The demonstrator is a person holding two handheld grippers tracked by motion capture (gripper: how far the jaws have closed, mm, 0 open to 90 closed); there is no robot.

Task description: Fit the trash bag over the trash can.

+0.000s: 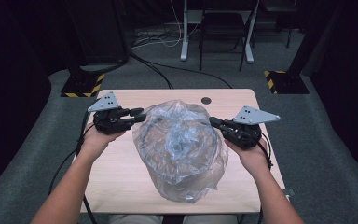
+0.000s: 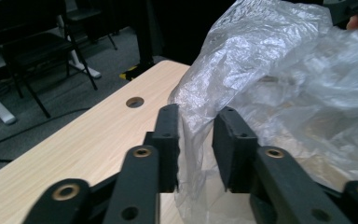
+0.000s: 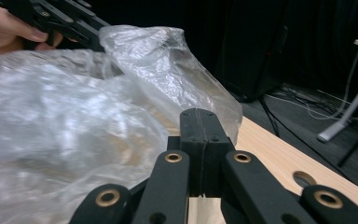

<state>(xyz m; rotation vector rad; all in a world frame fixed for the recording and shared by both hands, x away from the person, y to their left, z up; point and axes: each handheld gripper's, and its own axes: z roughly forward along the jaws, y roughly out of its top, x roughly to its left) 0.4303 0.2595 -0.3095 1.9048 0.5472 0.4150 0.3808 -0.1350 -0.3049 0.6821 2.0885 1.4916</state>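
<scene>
I look down on a light wooden counter [image 1: 121, 182] with a large, clear, crumpled plastic bag [image 1: 182, 149] in its middle. Something dark and ring-shaped shows through the film in the high view, but I cannot tell what it is.

My left claw [image 1: 137, 115] sits at the bag's left edge. In the left gripper view its jaws stand apart, with a fold of the film hanging in the gap between them [image 2: 193, 140]; the film lies against the left pad, and I cannot tell whether it touches the right one.

My right claw [image 1: 213, 122] sits at the bag's right edge. In the right gripper view its jaws are pressed together [image 3: 200, 140]. The bag lies right behind and beside them, but the jaw tips hide whether any film is pinched there.

A round hole [image 1: 206, 100] is cut in the counter near its far edge. Beyond the counter there are grey carpet, trailing cables, and chair and desk legs, mostly lost in darkness. My forearms are cut off at the bottom of the high view.
</scene>
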